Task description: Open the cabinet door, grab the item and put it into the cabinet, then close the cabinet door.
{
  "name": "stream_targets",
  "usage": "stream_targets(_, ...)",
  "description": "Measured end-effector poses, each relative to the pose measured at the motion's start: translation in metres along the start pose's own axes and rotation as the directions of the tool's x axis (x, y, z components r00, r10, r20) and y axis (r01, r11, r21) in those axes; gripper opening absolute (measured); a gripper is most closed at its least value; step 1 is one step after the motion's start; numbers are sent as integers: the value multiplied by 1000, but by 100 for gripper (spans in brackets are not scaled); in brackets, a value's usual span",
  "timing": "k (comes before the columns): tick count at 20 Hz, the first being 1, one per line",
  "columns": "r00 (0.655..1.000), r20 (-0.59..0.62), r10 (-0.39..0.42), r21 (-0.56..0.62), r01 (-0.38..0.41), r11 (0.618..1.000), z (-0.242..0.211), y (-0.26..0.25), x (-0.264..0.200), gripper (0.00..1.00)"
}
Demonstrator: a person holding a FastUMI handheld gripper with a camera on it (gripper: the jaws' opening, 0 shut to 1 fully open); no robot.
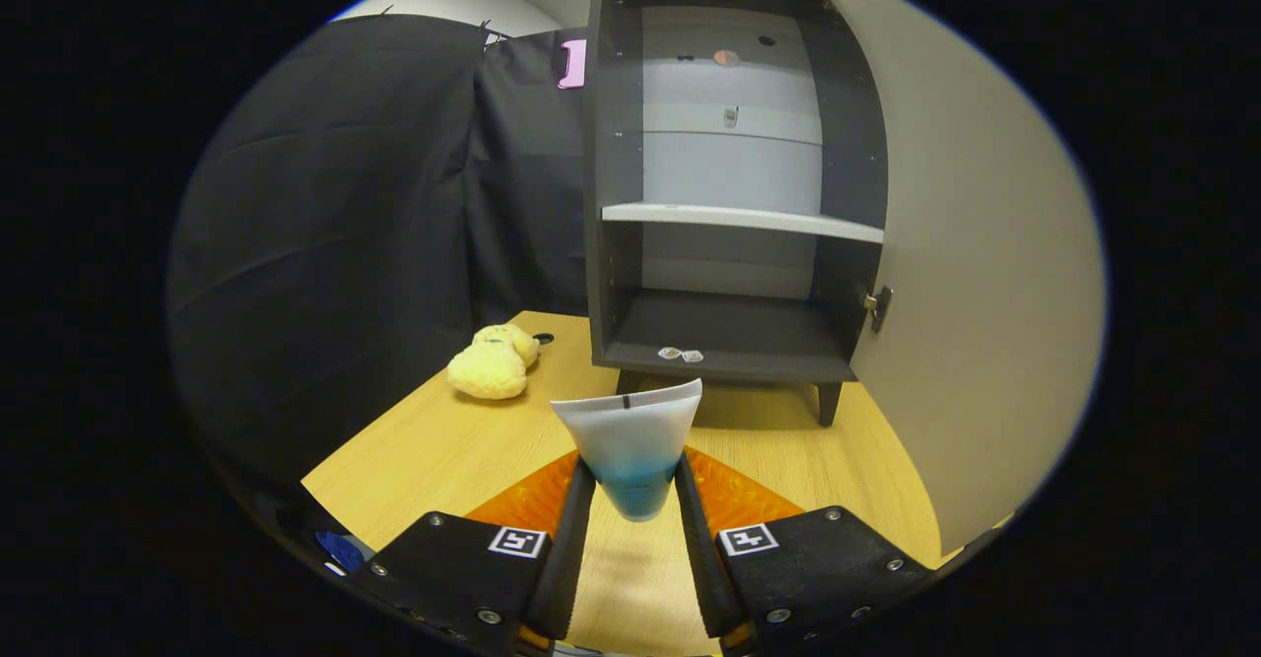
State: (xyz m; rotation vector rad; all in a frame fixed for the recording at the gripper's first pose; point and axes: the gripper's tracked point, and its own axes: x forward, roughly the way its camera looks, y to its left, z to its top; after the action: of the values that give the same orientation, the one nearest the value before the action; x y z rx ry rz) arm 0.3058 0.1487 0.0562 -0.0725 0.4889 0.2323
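Note:
My gripper (635,475) is shut on a squeeze tube (630,440), white at its flat crimped end and blue lower down. Both fingers press its sides and it is held above the wooden table (453,450). Just beyond the tube stands the dark cabinet (734,174) on short legs. Its pale door (975,283) is swung open to the right. Inside are a white shelf (739,221) and a dark bottom floor (734,327), both bare except for two small stickers at the bottom front edge.
A yellow plush toy (493,361) lies on the table, left of the cabinet and beyond the fingers. Black cloth (345,224) walls off the left side. The open door stands close on the right.

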Motion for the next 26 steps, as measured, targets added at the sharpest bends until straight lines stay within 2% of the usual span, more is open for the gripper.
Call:
stream_targets(7, 996, 88, 1, 6, -1, 1000, 89, -22, 3, 49)
stream_targets(15, 987, 160, -9, 40, 3, 999, 179, -50, 38, 49)
stream_targets(22, 982, 184, -34, 92, 18, 996, 238, -75, 82, 49)
stream_targets(26, 983, 174, -57, 125, 35, 992, 256, -89, 112, 49)
